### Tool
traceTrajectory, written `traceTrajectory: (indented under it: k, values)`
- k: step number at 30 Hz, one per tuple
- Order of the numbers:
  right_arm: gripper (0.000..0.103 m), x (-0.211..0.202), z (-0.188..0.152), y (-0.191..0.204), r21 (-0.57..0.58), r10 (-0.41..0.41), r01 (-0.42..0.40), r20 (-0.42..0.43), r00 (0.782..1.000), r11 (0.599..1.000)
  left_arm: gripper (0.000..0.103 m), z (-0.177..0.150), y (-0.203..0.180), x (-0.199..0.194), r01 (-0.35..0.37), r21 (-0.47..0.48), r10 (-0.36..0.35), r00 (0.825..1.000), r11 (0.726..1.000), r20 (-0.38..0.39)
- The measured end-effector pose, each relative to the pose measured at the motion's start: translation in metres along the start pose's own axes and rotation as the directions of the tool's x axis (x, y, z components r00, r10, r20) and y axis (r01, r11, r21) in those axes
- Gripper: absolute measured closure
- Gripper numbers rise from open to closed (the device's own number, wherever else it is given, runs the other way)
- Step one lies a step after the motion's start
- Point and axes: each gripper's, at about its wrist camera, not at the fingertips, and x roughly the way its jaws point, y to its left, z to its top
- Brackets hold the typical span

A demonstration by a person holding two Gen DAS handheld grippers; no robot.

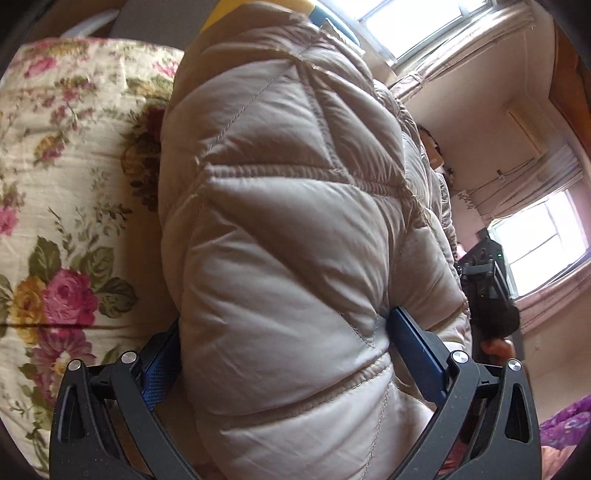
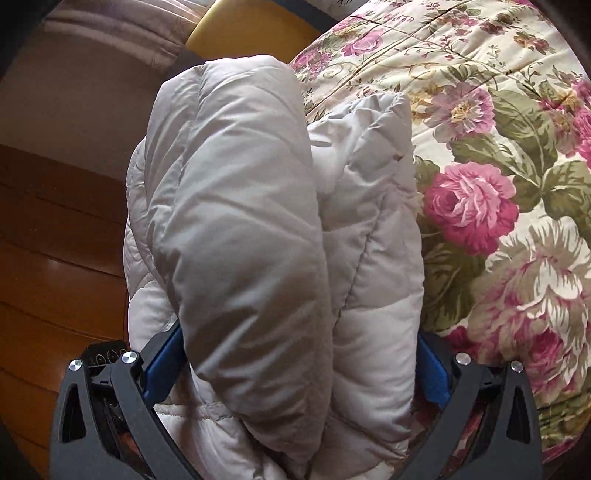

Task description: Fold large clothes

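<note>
Daylight pours from two blown-out windows (image 1: 417,22) at the far right of the left view, glinting on the wooden floor (image 2: 55,266) in the right view, both fisheye-bent with dark corners and slight softness.

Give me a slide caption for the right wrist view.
Right gripper shut on a bunched grey puffer jacket, held above a floral quilt.

One puffer jacket (image 1: 288,229), two tools, left (image 1: 284,354), right (image 2: 295,354), one floral quilt (image 2: 498,166)
</note>
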Motion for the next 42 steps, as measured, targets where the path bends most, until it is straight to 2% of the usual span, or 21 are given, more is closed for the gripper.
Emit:
traceTrajectory:
  k: [3, 5, 7, 10, 12, 18, 23, 28, 34, 38, 40, 42]
  values:
    - [0.002, 0.008, 0.005, 0.001, -0.033, 0.030, -0.031, -0.037, 0.999, 0.999, 0.003, 0.003, 0.004, 0.008, 0.050, -0.048, -0.052, 0.998, 0.998, -0.046]
    - [0.002, 0.014, 0.007, 0.005, -0.042, 0.025, -0.027, -0.041, 0.999, 0.999, 0.003, 0.006, -0.008, 0.013, 0.022, -0.025, -0.023, 0.998, 0.999, -0.057]
    - [0.002, 0.020, 0.006, 0.014, -0.070, 0.022, -0.024, -0.023, 0.999, 0.997, 0.003, 0.006, -0.026, 0.014, -0.023, 0.047, 0.025, 0.999, 0.999, -0.034]
    - [0.004, 0.021, -0.002, 0.023, -0.126, 0.029, -0.027, 0.012, 1.000, 0.992, 0.005, 0.000, -0.050, 0.012, -0.088, 0.163, 0.088, 0.996, 0.983, 0.005]
    - [0.009, 0.017, -0.007, 0.024, -0.142, 0.044, -0.037, 0.046, 0.998, 0.989, 0.011, -0.004, -0.058, 0.007, -0.108, 0.204, 0.101, 0.994, 0.973, 0.042]
    - [0.010, 0.013, -0.020, 0.051, -0.249, 0.045, -0.007, 0.148, 0.988, 0.968, 0.020, -0.016, -0.089, -0.006, -0.203, 0.319, 0.159, 0.975, 0.926, 0.159]
    - [0.010, 0.020, -0.026, 0.075, -0.308, 0.090, -0.030, 0.182, 0.979, 0.951, 0.023, -0.017, -0.096, -0.024, -0.288, 0.378, 0.200, 0.946, 0.880, 0.254]
    - [0.010, 0.047, -0.017, 0.096, -0.354, 0.156, -0.086, 0.173, 0.973, 0.931, 0.025, -0.001, -0.078, -0.044, -0.371, 0.383, 0.251, 0.911, 0.846, 0.327]
    - [0.011, 0.113, 0.012, 0.134, -0.415, 0.226, -0.148, 0.146, 0.963, 0.898, 0.025, 0.012, -0.044, -0.075, -0.469, 0.329, 0.329, 0.855, 0.819, 0.401]
    - [0.011, 0.156, 0.029, 0.161, -0.427, 0.255, -0.179, 0.128, 0.958, 0.886, 0.025, 0.033, -0.018, -0.093, -0.534, 0.286, 0.386, 0.810, 0.795, 0.441]
    - [0.011, 0.177, 0.040, 0.173, -0.443, 0.240, -0.157, 0.137, 0.961, 0.883, 0.025, 0.043, -0.002, -0.103, -0.544, 0.257, 0.399, 0.798, 0.799, 0.451]
    - [0.011, 0.197, 0.048, 0.180, -0.461, 0.163, -0.064, 0.178, 0.970, 0.885, 0.023, 0.057, 0.026, -0.102, -0.549, 0.207, 0.426, 0.793, 0.810, 0.436]
